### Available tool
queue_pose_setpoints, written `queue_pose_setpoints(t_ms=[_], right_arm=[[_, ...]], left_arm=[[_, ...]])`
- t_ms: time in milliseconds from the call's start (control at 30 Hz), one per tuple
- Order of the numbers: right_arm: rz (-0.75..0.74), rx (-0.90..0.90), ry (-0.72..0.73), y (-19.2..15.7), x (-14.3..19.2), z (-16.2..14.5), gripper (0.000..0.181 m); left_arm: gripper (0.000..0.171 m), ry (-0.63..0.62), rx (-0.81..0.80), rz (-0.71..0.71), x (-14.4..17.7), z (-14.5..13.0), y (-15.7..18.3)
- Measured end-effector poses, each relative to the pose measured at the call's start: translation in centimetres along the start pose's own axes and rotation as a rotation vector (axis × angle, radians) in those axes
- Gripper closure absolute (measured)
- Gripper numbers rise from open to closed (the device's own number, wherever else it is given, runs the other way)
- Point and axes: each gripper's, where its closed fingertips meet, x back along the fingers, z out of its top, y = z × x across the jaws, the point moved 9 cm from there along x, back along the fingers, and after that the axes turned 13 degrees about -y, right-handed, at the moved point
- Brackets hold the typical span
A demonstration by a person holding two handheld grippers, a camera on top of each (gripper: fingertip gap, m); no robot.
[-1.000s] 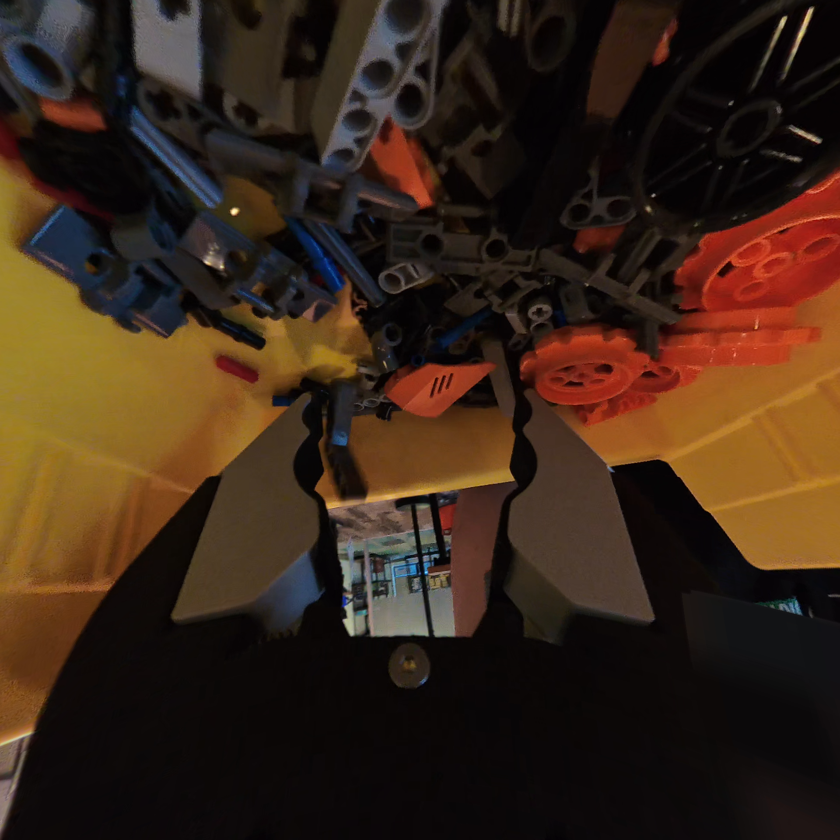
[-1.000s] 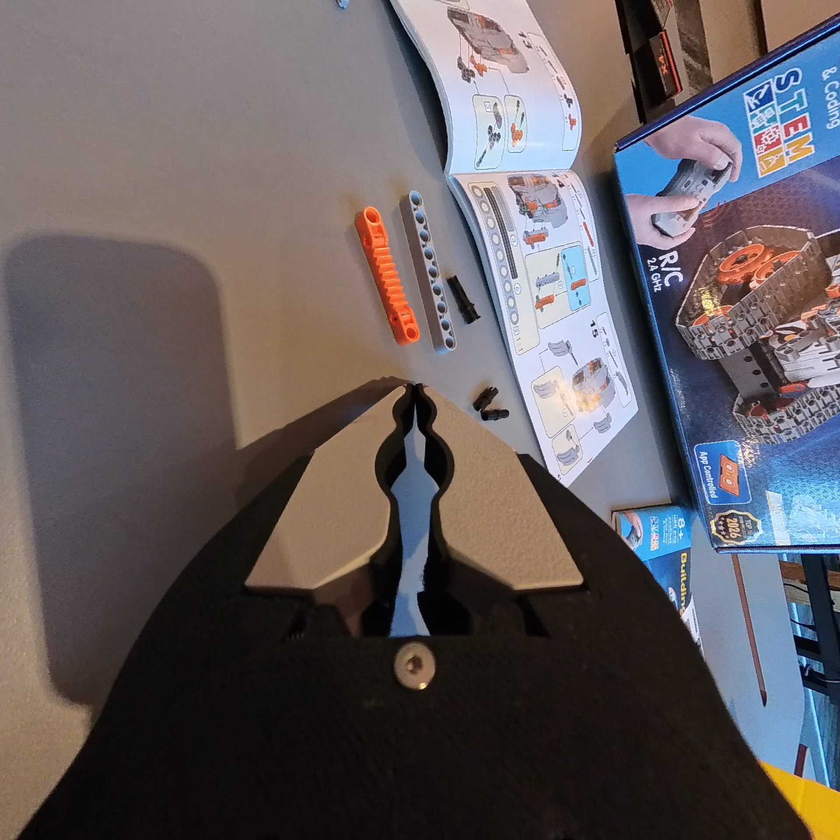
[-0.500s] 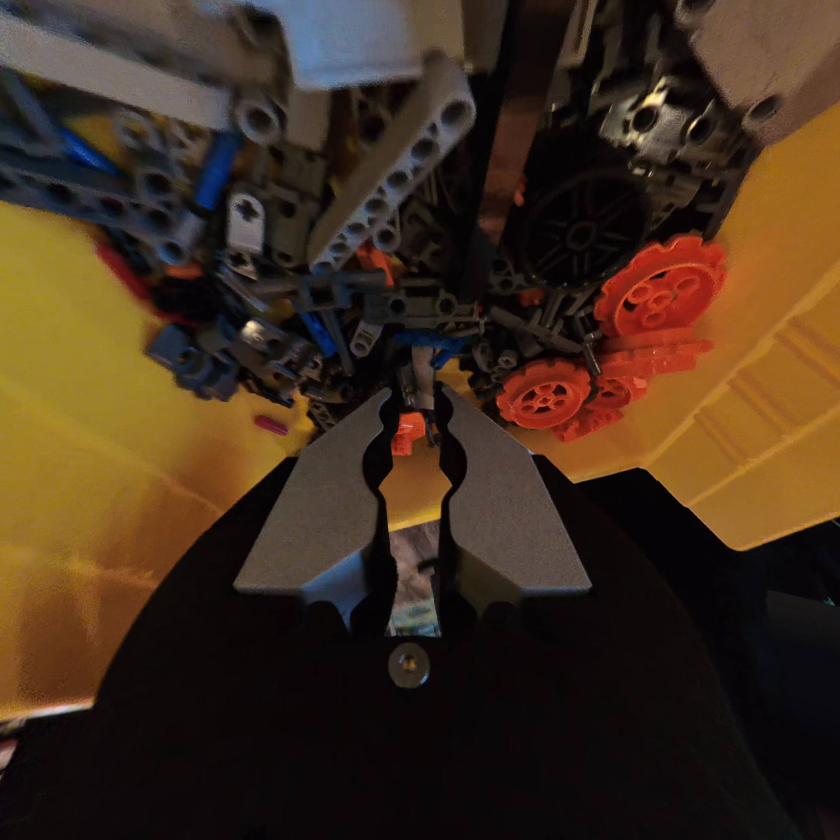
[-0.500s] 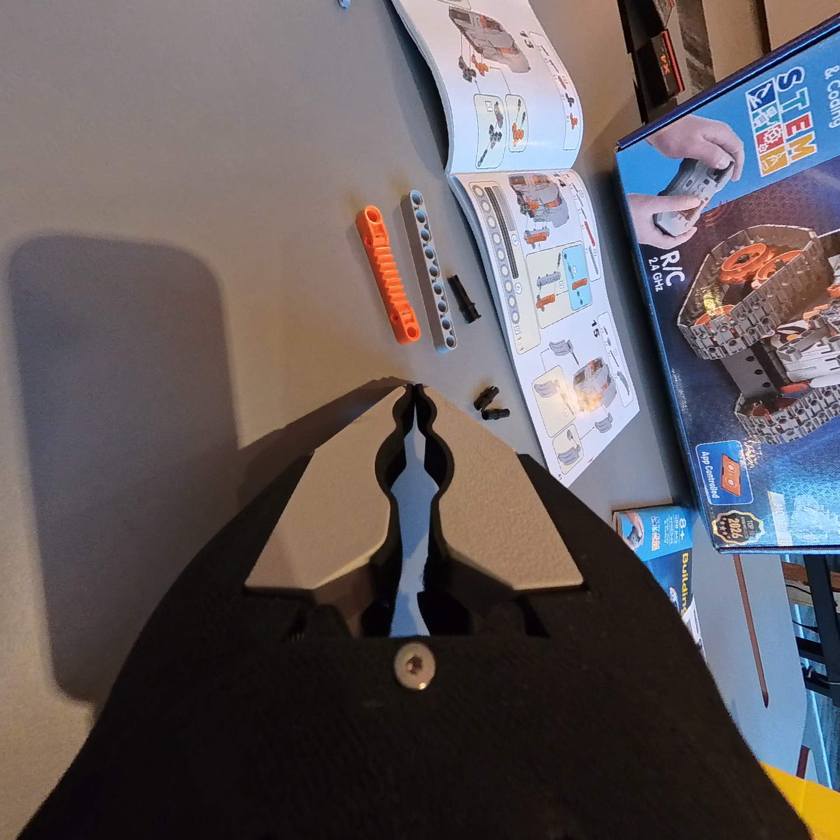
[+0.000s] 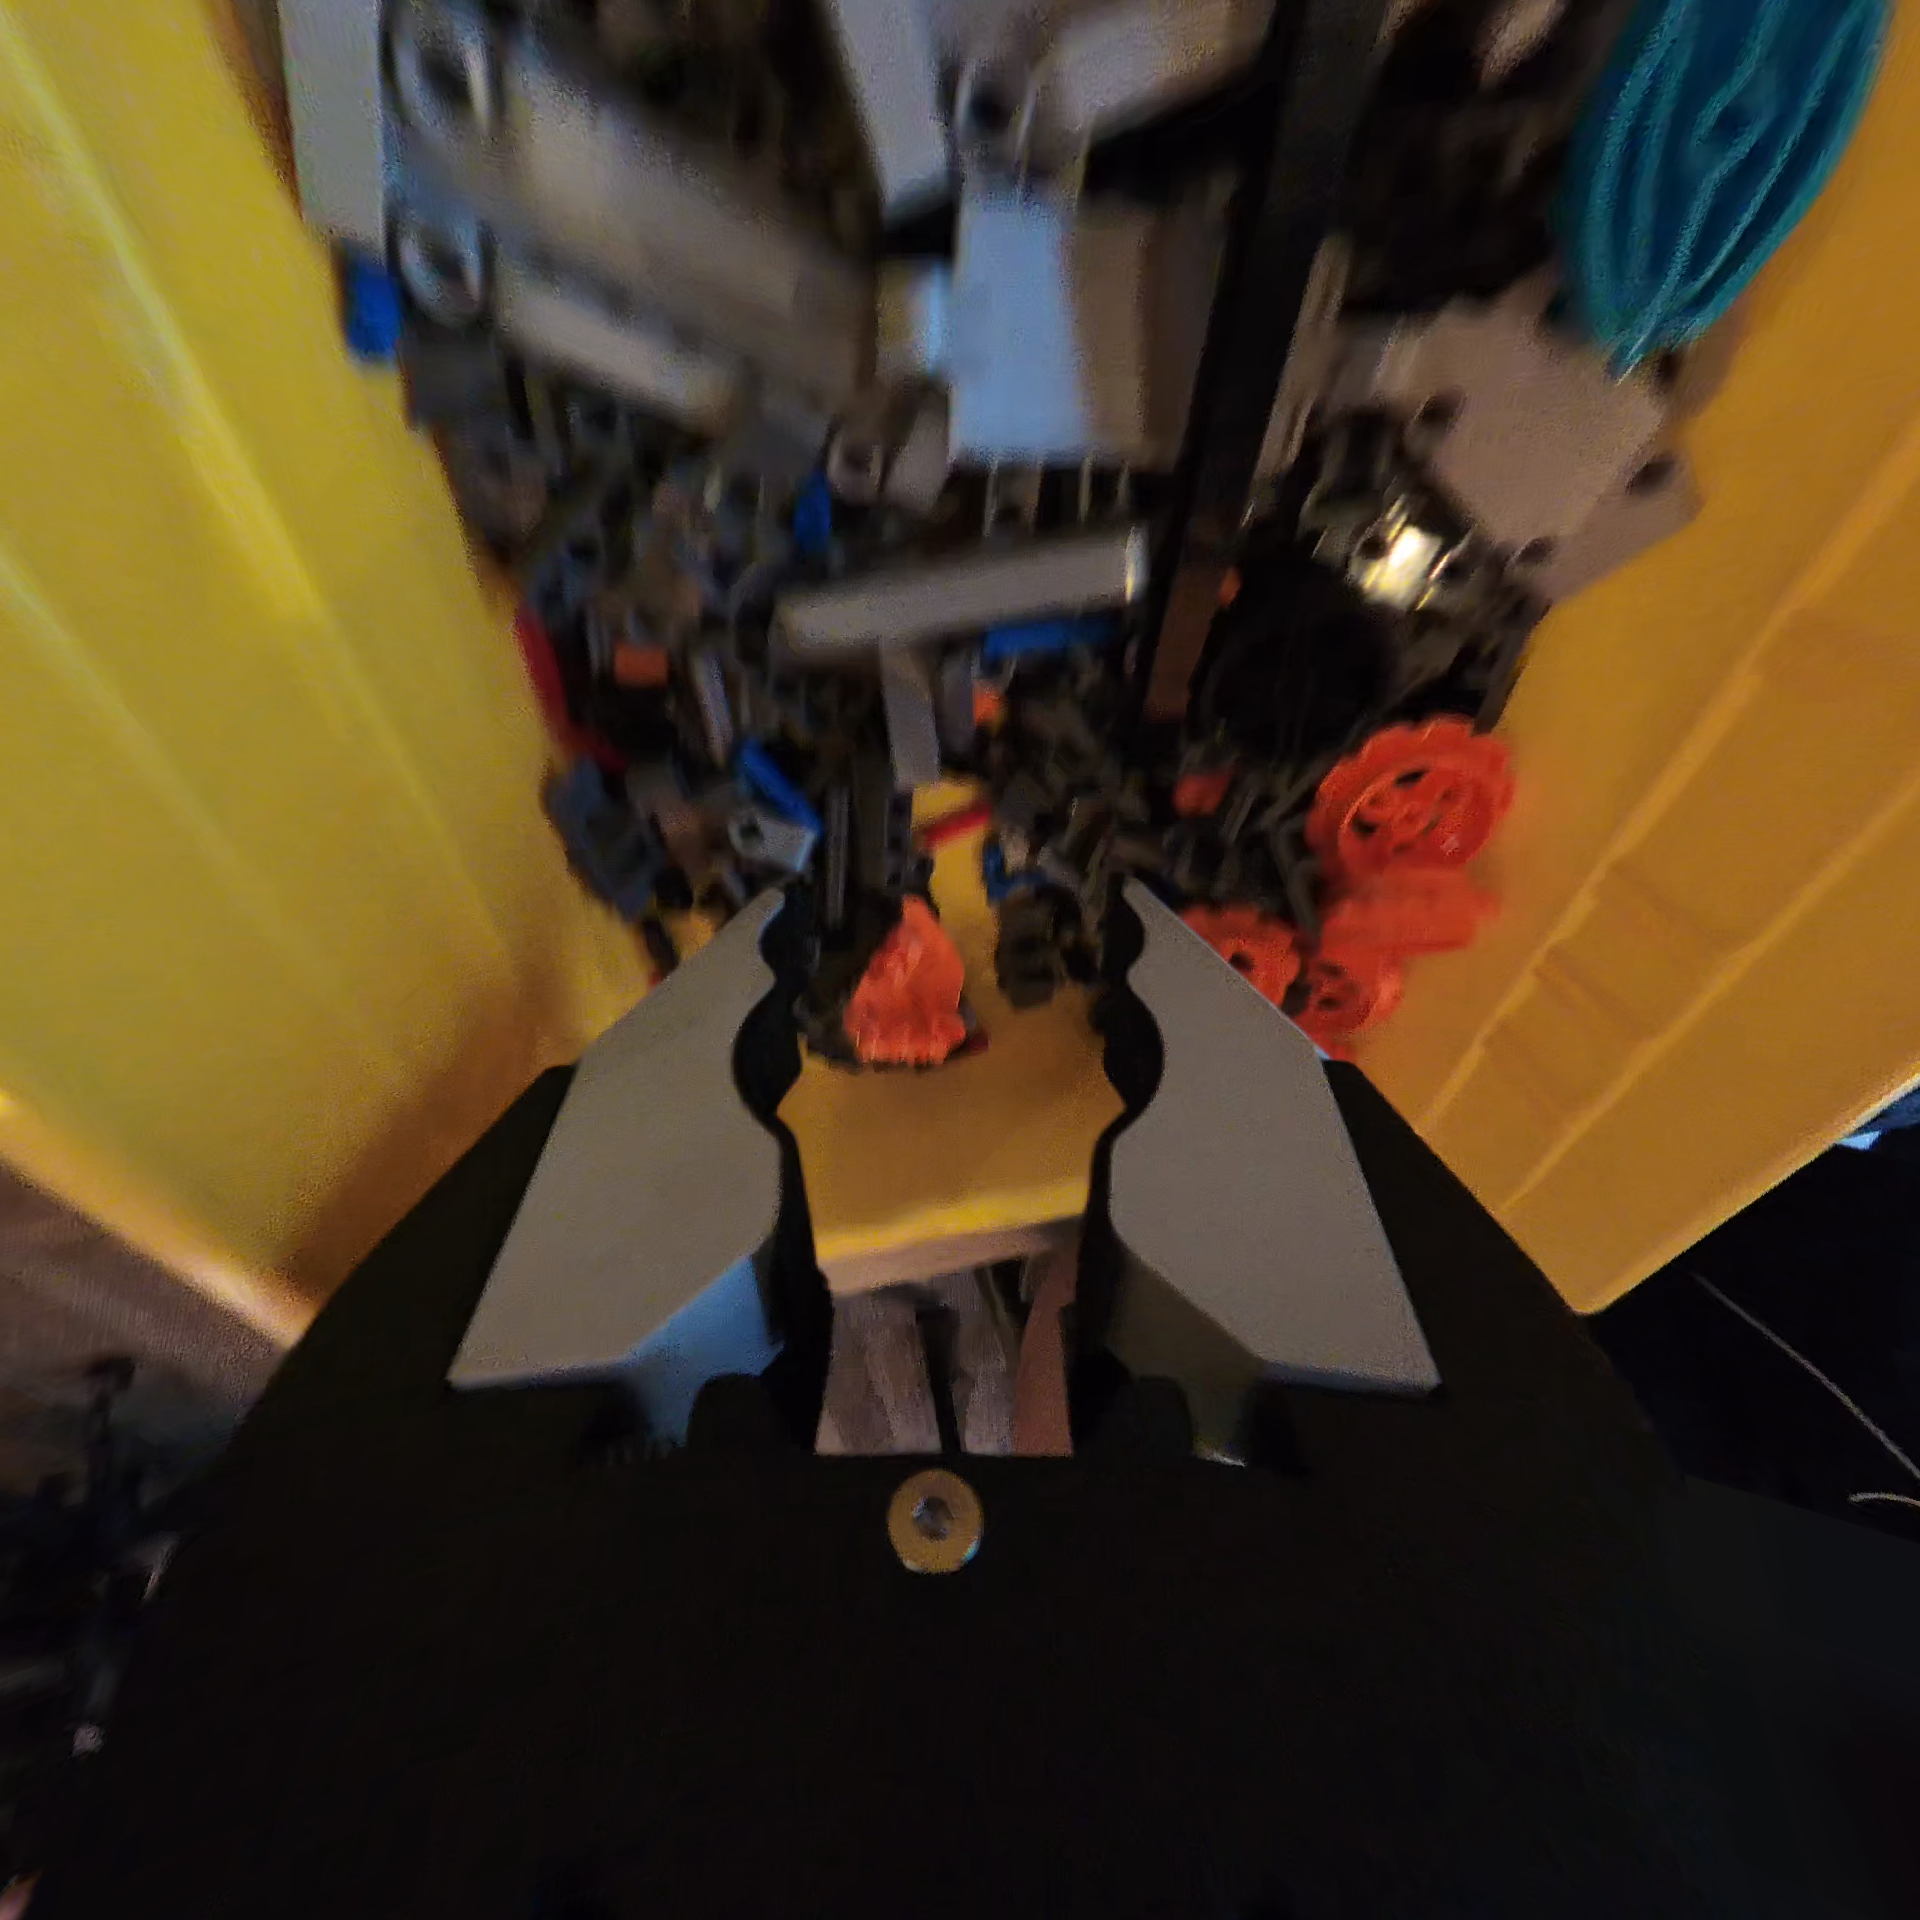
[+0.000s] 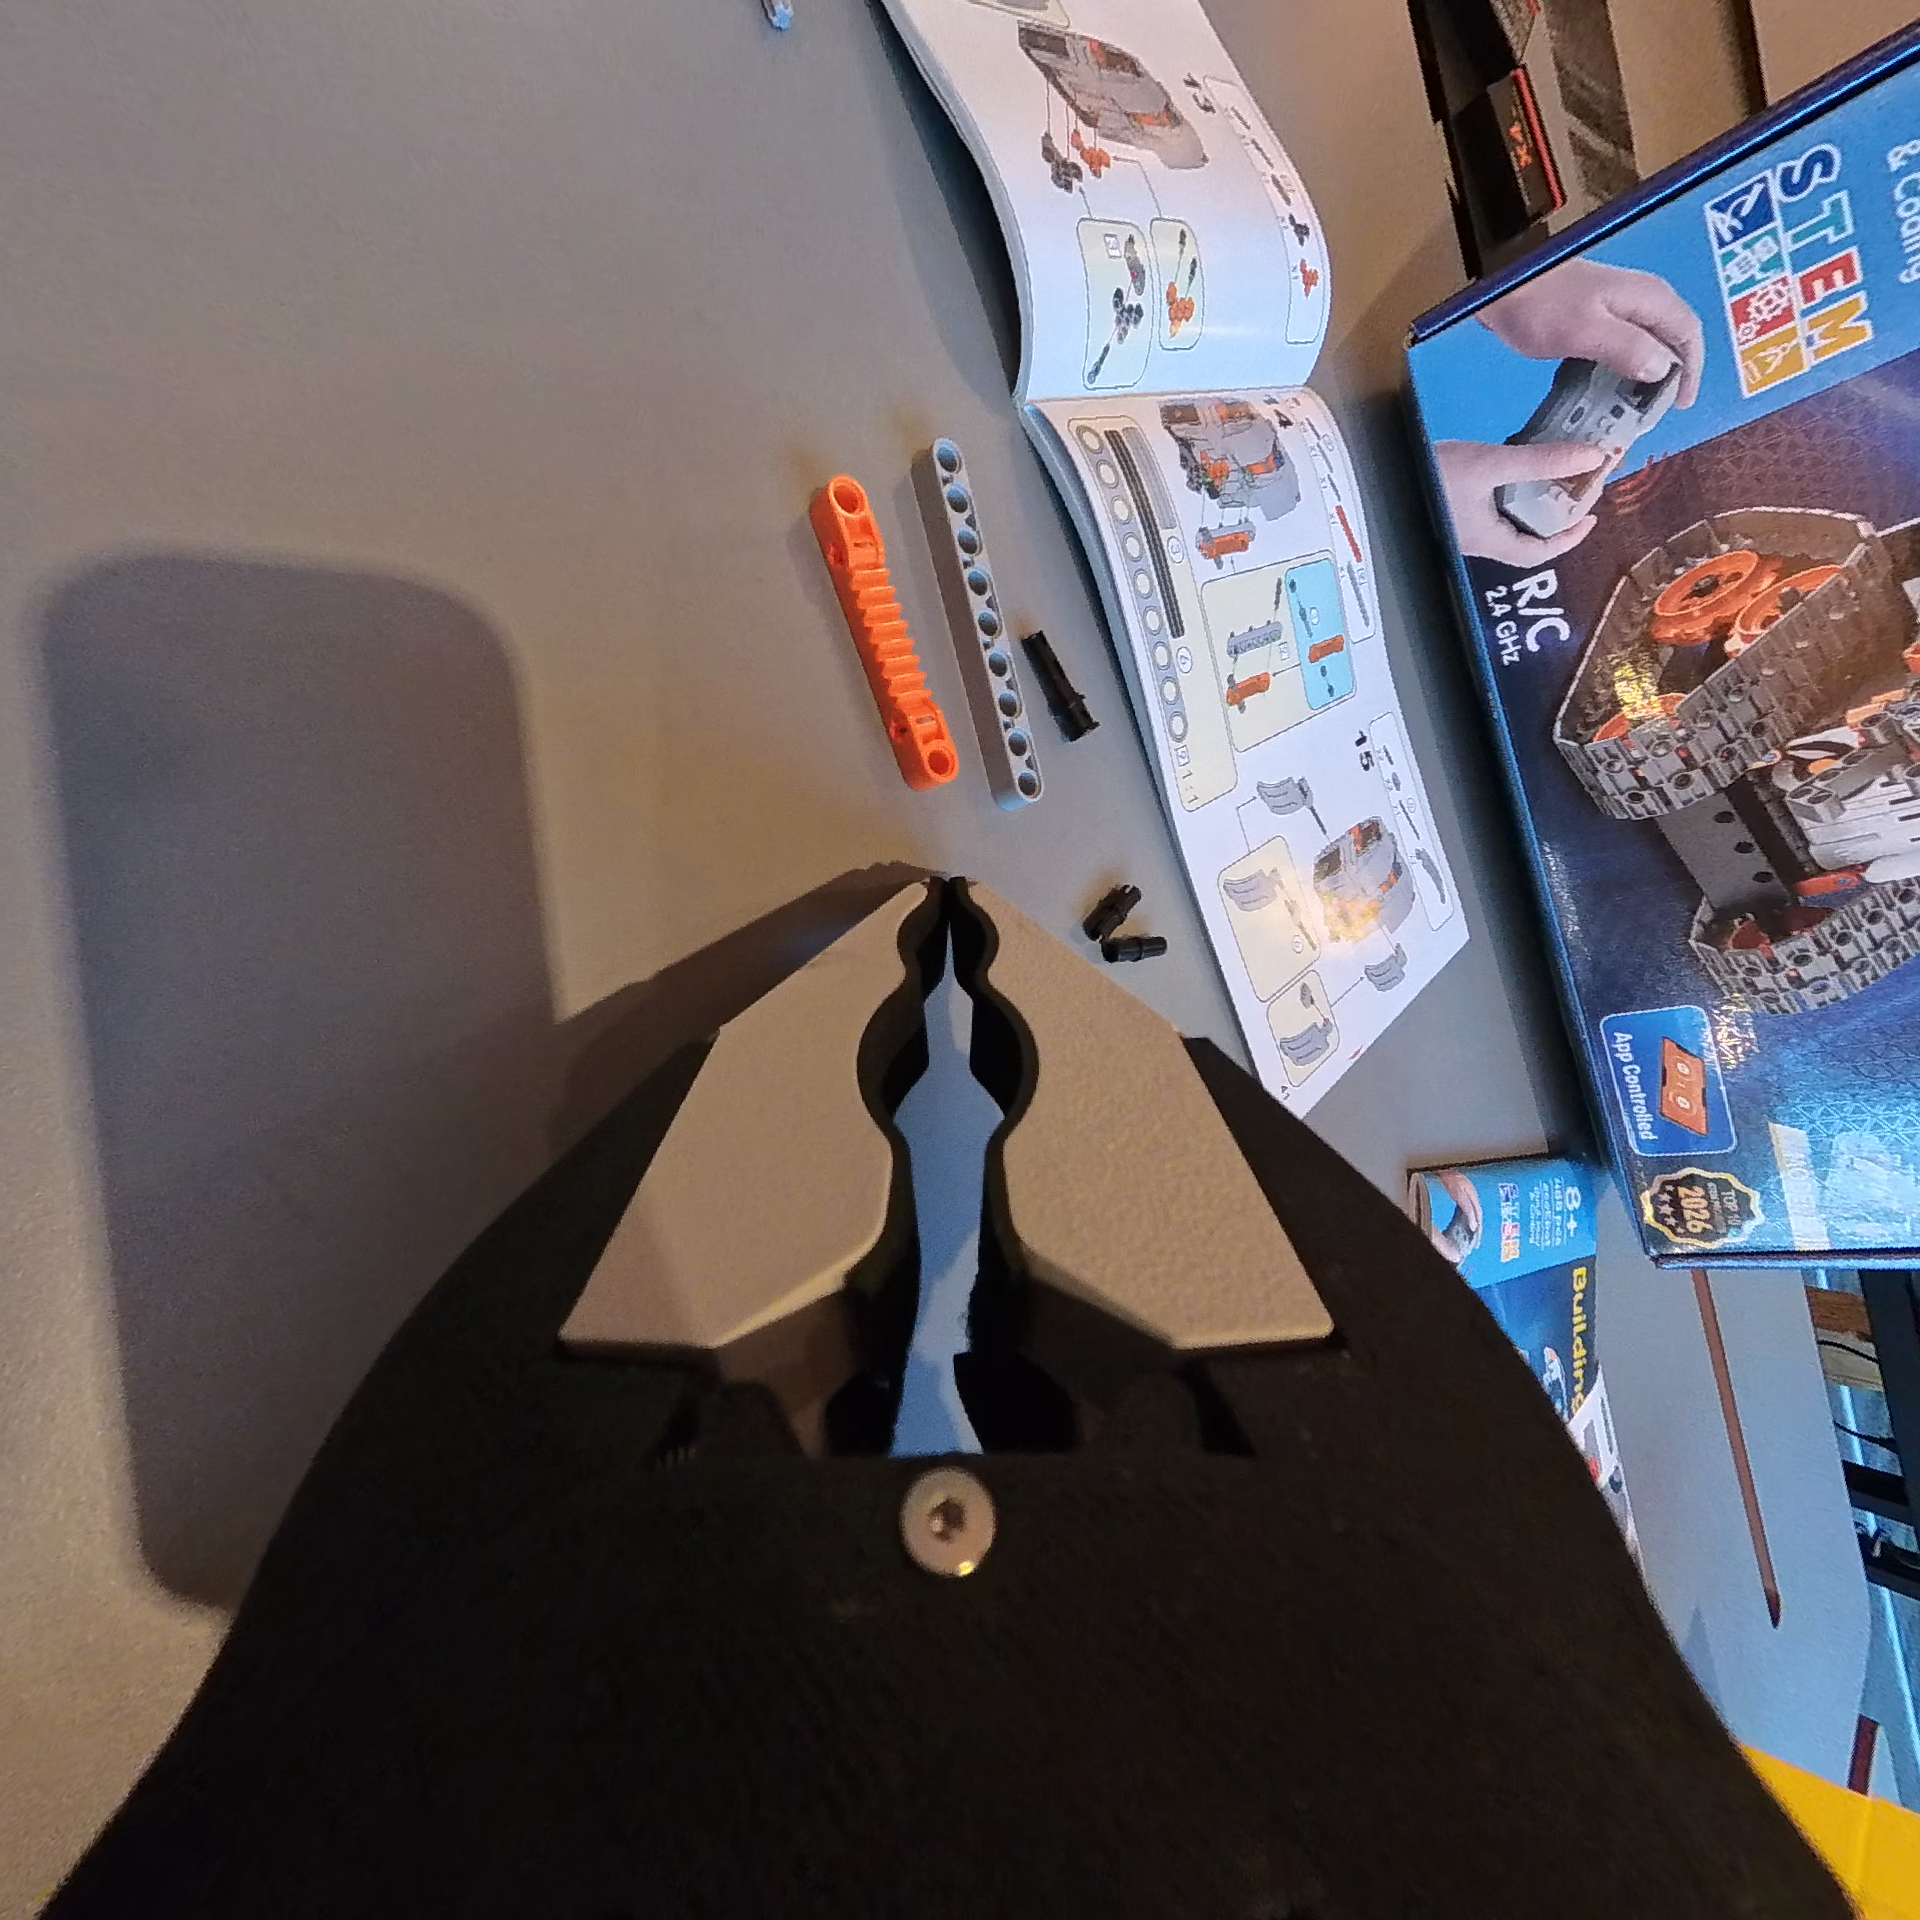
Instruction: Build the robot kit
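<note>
My left gripper (image 5: 951,904) is open over a yellow bin (image 5: 239,727) holding a heap of building parts (image 5: 935,623). The view is blurred. A small orange piece (image 5: 902,992) on a dark part lies just inside the left finger; whether it touches is unclear. Orange wheels (image 5: 1403,805) lie at the right of the heap. My right gripper (image 6: 951,883) is shut and empty, low over a grey table (image 6: 416,312). Ahead of it lie an orange toothed bar (image 6: 885,634), a grey holed beam (image 6: 979,623), a black pin (image 6: 1058,686) and two small black pins (image 6: 1122,930).
An open instruction booklet (image 6: 1216,520) lies right of the parts. A blue toy box (image 6: 1683,675) stands at the far right, with a smaller blue box (image 6: 1517,1247) below it. A teal cloth (image 5: 1714,156) shows at the bin's top right. The gap from one gripper's tips to the other's is roughly 45 centimetres. To the small orange piece (image 5: 902,992): left tips about 4 centimetres, right tips about 45 centimetres.
The left gripper closed around the small orange piece, then opened again and pulled back from the heap, with the view turning. The right gripper has not moved.
</note>
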Motion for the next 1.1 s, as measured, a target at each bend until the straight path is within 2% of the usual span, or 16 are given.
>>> queue_pose_setpoints(t_ms=[133, 300, 400, 500, 600, 867, 1100], right_arm=[[0.001, -0.002, 0.0, 0.0, 0.0, 0.0, 0.181], [-0.002, 0.001, -0.002, 0.0, 0.0, 0.0, 0.181], [-0.001, 0.0, -0.001, 0.0, 0.0, 0.0, 0.181], [0.0, 0.0, -0.001, 0.0, 0.0, 0.0, 0.181], [0.0, 0.0, 0.0, 0.0, 0.0, 0.0, 0.181], [0.003, -0.003, 0.001, 0.0, 0.0, 0.0, 0.181], [0.003, -0.004, 0.002, 0.0, 0.0, 0.0, 0.181]], left_arm=[[0.094, -0.13, 0.105, 0.03, -1.3, -3.5, 0.0], [0.09, -0.252, 0.127, -0.001, -2.9, -3.3, -0.2], [0.1, -0.323, 0.087, -0.027, -4.0, -2.6, 0.0], [0.108, -0.406, 0.102, 0.008, -4.7, -2.3, -0.5], [0.145, -0.435, 0.085, 0.005, -5.0, -2.1, -0.8], [0.149, -0.325, 0.058, -0.029, -3.9, -1.5, -1.1], [0.149, -0.163, 0.014, 0.059, -1.9, -0.2, -1.0]])
